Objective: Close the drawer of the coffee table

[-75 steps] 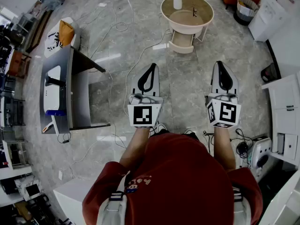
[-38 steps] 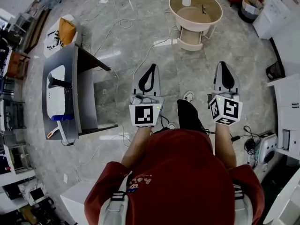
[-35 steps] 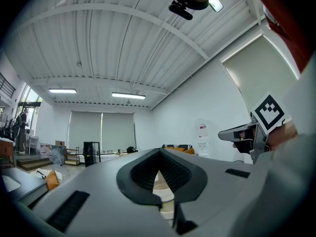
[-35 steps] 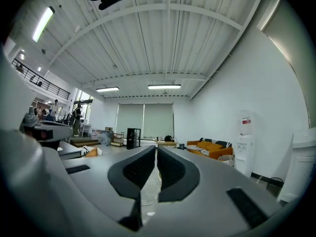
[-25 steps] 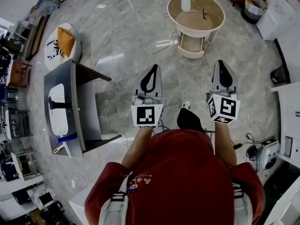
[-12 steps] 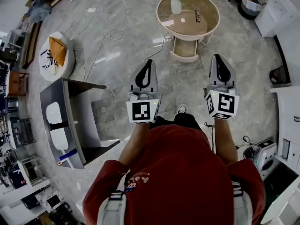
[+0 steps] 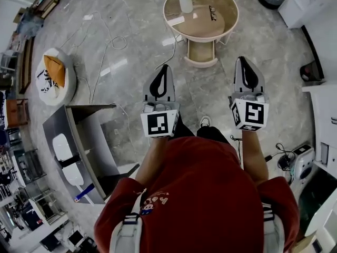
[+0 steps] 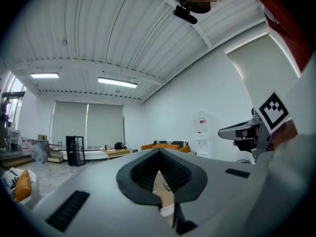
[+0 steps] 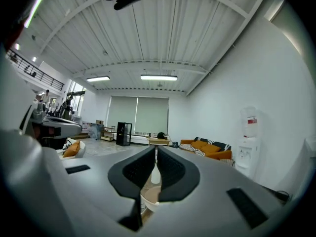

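Facing the open drawer (image 7: 200, 52) ahead, left gripper (image 7: 168, 67), right gripper (image 7: 243, 60), both clenched empty

Person's arms seen from above. The left forearm (image 7: 152, 159) and right forearm (image 7: 253, 157) reach forward side by side. Each carries a claw held level, with its marker cube (image 7: 159, 123) nearest the body. Left claw (image 7: 164, 70): pads bowed, tips apparently meeting, holding nothing. Right claw (image 7: 243, 62): jaws drawn together to a thin slit, holding nothing. The two claws point the same way, well apart.
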A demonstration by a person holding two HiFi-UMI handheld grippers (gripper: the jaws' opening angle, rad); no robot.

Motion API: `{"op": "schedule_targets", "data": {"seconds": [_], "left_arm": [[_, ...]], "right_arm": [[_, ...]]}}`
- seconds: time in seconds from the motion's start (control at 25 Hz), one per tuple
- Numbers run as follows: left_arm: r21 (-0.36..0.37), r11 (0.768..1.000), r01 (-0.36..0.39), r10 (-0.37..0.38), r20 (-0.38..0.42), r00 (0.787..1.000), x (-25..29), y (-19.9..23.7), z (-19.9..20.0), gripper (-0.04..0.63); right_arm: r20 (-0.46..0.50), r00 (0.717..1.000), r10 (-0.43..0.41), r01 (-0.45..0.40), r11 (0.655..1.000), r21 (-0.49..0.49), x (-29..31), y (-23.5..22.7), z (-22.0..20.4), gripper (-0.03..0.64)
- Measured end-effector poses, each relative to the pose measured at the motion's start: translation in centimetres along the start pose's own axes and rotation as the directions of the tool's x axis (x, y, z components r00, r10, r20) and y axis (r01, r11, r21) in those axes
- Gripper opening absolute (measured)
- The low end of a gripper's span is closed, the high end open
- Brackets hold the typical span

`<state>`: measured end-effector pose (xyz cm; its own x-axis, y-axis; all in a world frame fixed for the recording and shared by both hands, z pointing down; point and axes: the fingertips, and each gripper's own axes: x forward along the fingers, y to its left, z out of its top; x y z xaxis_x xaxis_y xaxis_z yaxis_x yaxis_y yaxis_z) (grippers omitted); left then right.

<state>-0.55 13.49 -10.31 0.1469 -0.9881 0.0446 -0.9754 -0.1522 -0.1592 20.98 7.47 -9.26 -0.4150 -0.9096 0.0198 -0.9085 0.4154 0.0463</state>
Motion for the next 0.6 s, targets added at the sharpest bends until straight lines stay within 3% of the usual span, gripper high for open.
{"op": "schedule_targets", "data": {"seconds": [0.6], "left_arm": [[-0.039,0.978,0.204,-0.204,-0.004,0.979,9.5,11.8,-3.4,0.012]], "right_arm": [[-0.029,0.990,-0.136,0.137,0.989,0.047,11.9,8.6,0.8,0.029]]}}
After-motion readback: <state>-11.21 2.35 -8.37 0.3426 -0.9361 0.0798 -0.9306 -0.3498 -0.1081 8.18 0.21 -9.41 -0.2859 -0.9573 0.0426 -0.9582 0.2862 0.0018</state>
